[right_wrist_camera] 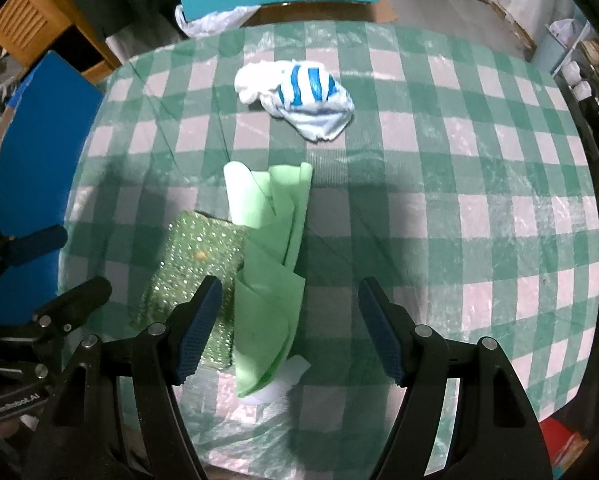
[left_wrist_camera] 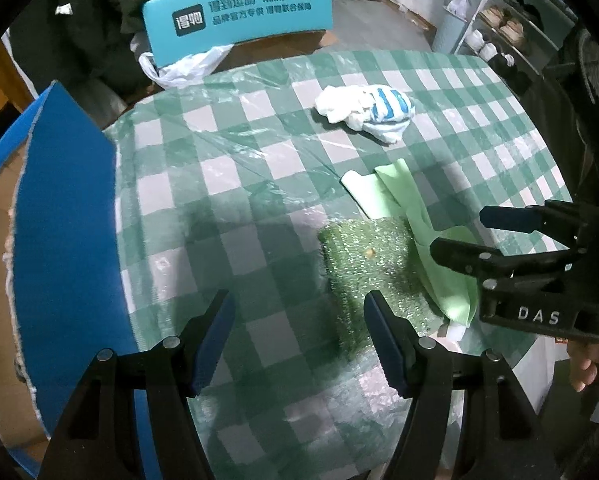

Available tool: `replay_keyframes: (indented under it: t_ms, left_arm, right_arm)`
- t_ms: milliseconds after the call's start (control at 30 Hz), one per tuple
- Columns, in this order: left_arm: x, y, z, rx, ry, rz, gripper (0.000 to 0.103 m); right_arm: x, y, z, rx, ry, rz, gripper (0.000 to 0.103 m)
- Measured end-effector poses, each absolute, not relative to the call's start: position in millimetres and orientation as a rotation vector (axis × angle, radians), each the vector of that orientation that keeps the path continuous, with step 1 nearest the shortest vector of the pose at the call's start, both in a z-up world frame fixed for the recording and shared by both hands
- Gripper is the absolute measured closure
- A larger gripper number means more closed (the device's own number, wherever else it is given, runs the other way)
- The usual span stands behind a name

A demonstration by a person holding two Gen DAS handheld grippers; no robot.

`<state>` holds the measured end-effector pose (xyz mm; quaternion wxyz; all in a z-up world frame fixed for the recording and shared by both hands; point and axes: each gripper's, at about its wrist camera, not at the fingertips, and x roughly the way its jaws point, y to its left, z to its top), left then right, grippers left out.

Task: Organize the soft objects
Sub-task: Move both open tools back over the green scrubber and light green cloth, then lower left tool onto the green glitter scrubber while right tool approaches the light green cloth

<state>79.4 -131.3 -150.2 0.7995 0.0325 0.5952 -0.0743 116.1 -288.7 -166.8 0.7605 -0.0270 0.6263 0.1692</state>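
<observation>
1. The left gripper [left_wrist_camera: 299, 336] hangs with jaws spread and empty over the green-checked tablecloth [left_wrist_camera: 227, 184], just left of the glittery green scouring pad [left_wrist_camera: 363, 268].
2. The right gripper [right_wrist_camera: 289, 328] is likewise released — nothing between its pads, the folded light-green cloth [right_wrist_camera: 275, 248] lying below them.
3. That cloth overlaps the pad's edge (a white piece, perhaps foam, peeks from under it).
4. A crumpled white cloth with blue stripes [right_wrist_camera: 299, 98] sits well apart — farther up the table.
</observation>
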Motion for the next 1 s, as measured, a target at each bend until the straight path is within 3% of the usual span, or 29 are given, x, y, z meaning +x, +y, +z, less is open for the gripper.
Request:
replay_keyframes:
  t_ms: [1000]
  left_arm:
    - [85.8,-144.1,-197.9,0.225,1.348,-0.080,0.031]
  right_arm:
    - [110.1,-285.1,-207.9,-0.122,1.428,0.332,0.031]
